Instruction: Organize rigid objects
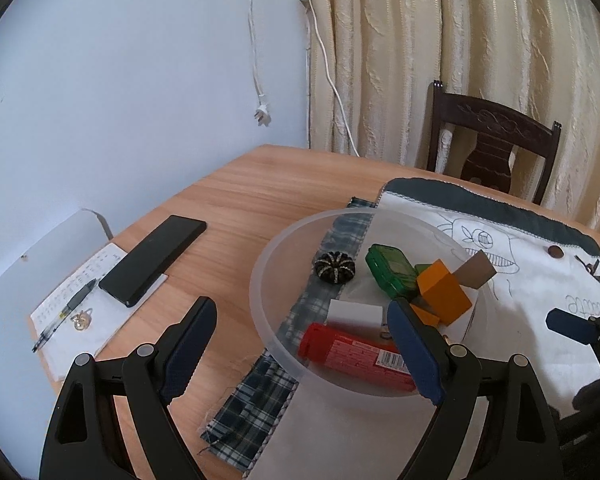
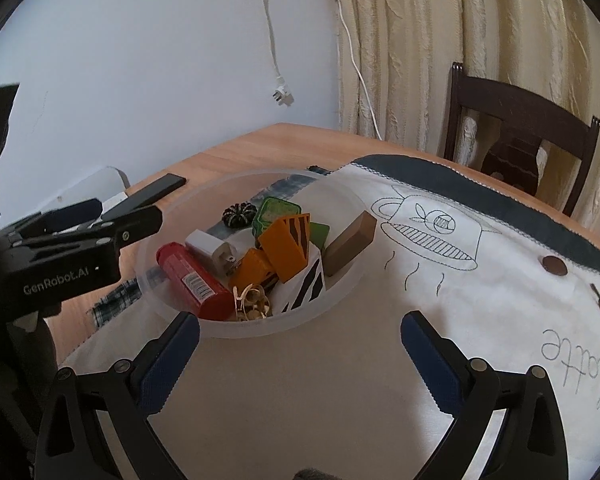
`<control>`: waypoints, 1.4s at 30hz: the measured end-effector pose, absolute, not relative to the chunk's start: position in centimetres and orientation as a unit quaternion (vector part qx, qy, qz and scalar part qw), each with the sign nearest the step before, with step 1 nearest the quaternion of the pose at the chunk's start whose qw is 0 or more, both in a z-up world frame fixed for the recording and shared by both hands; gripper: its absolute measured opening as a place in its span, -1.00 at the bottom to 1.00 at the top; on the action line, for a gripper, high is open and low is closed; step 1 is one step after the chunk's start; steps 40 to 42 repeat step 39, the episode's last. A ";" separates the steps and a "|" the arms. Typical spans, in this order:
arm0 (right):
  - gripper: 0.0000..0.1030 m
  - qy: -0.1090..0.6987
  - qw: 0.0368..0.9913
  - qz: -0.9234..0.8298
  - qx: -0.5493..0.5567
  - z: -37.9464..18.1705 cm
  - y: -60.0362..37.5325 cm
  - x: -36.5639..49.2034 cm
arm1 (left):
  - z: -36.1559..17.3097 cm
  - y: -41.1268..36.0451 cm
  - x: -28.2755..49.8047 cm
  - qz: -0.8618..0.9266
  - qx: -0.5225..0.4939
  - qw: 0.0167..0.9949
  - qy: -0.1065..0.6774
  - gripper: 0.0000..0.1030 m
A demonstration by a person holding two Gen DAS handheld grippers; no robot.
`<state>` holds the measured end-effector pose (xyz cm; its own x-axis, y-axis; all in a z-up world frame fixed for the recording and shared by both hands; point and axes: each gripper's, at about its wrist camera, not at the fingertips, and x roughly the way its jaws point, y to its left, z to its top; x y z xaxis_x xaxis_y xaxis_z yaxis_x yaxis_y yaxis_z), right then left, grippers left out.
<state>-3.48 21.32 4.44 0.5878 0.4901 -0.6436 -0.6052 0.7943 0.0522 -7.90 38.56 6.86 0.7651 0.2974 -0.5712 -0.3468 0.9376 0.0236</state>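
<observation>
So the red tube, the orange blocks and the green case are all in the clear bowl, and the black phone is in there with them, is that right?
Not quite. The red tube, orange blocks and green case do lie in the clear bowl, but the black phone does not. The left wrist view shows it outside the bowl, lying on the notepad on the wooden table.

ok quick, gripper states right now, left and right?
Left gripper: open, holding nothing, jaws straddling the near rim of the plastic bowl.
Right gripper: open, empty, over the white cloth in front of the bowl.
</observation>
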 end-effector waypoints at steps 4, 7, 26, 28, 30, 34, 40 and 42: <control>0.99 0.335 0.885 0.310 -0.087 4.3 21.4 -3.5 | 6.6 38.7 -7.8 0.173 -0.045 0.937 0.300 0.71; 0.99 0.339 0.885 0.307 -0.087 4.2 21.3 -3.3 | 6.5 38.8 -7.8 0.175 -0.046 0.936 0.302 0.71; 0.99 0.342 0.880 0.315 -0.094 4.2 21.7 -3.7 | 5.6 38.7 -7.7 0.170 -0.045 0.934 0.312 0.71; 0.99 0.341 0.880 0.316 -0.096 4.2 21.7 -3.8 | 5.6 38.7 -7.7 0.169 -0.045 0.933 0.313 0.71; 0.99 0.340 0.880 0.317 -0.096 4.2 21.7 -3.8 | 5.6 38.7 -7.7 0.170 -0.045 0.933 0.313 0.71; 0.99 0.329 0.885 0.315 -0.099 4.3 21.6 -4.2 | 5.6 38.7 -7.7 0.170 -0.045 0.933 0.313 0.71; 0.99 0.328 0.885 0.312 -0.105 4.2 21.8 -4.2 | 5.6 38.6 -7.7 0.169 -0.045 0.934 0.313 0.71; 0.99 0.328 0.885 0.312 -0.105 4.2 21.8 -4.2 | 5.6 38.6 -7.7 0.169 -0.045 0.934 0.313 0.71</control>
